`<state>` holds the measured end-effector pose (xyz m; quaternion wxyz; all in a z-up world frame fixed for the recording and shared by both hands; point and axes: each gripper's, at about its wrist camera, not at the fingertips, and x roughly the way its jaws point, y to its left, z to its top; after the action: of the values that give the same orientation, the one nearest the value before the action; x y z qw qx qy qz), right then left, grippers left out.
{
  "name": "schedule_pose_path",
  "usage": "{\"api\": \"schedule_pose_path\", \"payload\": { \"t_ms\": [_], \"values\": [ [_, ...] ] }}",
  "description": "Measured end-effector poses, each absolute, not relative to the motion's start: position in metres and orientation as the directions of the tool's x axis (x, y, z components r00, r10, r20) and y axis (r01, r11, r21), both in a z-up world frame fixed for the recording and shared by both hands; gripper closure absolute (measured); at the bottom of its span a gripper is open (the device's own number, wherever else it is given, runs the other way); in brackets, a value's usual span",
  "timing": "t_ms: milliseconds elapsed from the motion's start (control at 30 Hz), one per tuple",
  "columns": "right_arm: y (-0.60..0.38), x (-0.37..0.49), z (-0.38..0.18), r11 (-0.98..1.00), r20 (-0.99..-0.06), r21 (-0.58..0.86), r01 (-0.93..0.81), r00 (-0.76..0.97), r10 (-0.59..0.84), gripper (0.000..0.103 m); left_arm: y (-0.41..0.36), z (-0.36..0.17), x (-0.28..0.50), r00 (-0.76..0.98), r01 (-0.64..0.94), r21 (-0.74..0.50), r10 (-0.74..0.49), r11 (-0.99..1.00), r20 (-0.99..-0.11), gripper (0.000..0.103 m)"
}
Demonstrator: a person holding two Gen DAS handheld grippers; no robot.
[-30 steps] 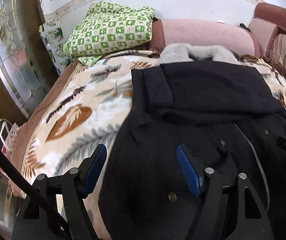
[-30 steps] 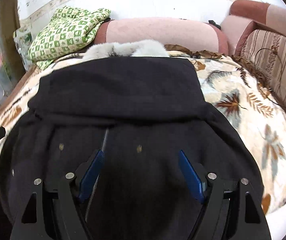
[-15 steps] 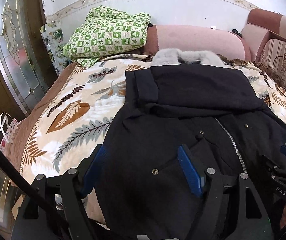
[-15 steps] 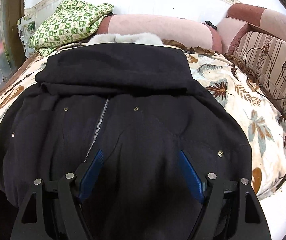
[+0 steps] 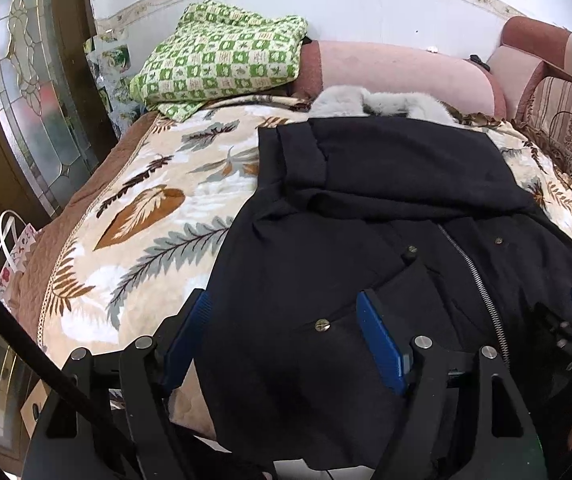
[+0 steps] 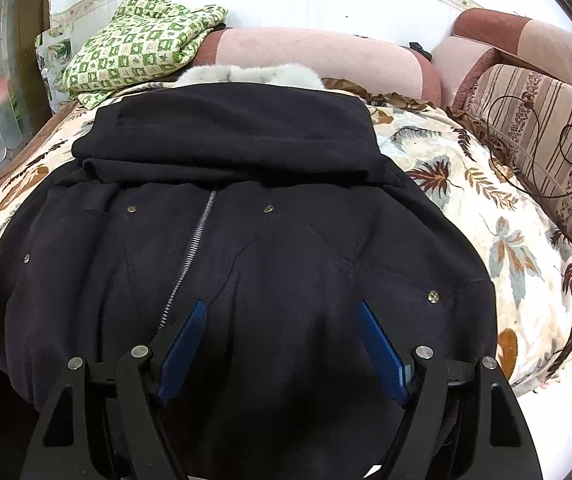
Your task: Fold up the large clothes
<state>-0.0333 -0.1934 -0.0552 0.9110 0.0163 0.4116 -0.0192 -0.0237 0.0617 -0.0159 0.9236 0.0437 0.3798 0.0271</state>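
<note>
I hold my left gripper [image 5: 286, 340] and right gripper [image 6: 281, 344] wide open and empty over the near hem of the big black zippered coat [image 6: 245, 248], spread across the frame's middle for folding.

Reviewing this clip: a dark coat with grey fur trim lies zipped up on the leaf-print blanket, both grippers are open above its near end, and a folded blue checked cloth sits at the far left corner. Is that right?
One detail is wrong: the folded checked cloth is green and white, not blue, as the left wrist view shows. The rest holds: the dark coat with grey fur trim lies zipped on the leaf-print blanket, and the left gripper and right gripper are open above its near end.
</note>
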Motion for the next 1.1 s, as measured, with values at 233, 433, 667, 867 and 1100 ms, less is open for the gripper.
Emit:
{"api": "schedule_pose_path", "payload": {
  "t_ms": [233, 433, 667, 867, 1100],
  "values": [
    [-0.272, -0.021, -0.044, 0.968, -0.774, 0.195, 0.157, 0.631, 0.054, 0.021, 0.116, -0.028, -0.003, 0.665, -0.112, 0.059, 0.119, 0.992, -0.738, 0.028],
    [-0.367, -0.002, -0.055, 0.898, -0.812, 0.316, 0.306, 0.577, 0.089, 0.018, 0.183, -0.055, 0.030, 0.587, -0.173, -0.109, 0.013, 0.979, -0.810, 0.028],
    [-0.420, 0.012, -0.094, 0.801, -0.827, 0.463, 0.380, 0.510, 0.236, 0.017, 0.190, -0.088, 0.060, 0.504, -0.037, -0.409, -0.337, 0.912, -0.795, 0.028],
    [-0.415, 0.013, -0.117, 0.686, -0.740, 0.637, 0.351, 0.528, 0.417, 0.012, 0.166, -0.098, 0.066, 0.488, 0.035, -0.475, -0.430, 0.879, -0.759, 0.025],
    [-0.395, 0.005, -0.113, 0.706, -0.728, 0.647, 0.289, 0.511, 0.457, 0.009, 0.163, -0.096, 0.052, 0.487, 0.086, -0.494, -0.469, 0.865, -0.737, 0.025]
  ]
}}
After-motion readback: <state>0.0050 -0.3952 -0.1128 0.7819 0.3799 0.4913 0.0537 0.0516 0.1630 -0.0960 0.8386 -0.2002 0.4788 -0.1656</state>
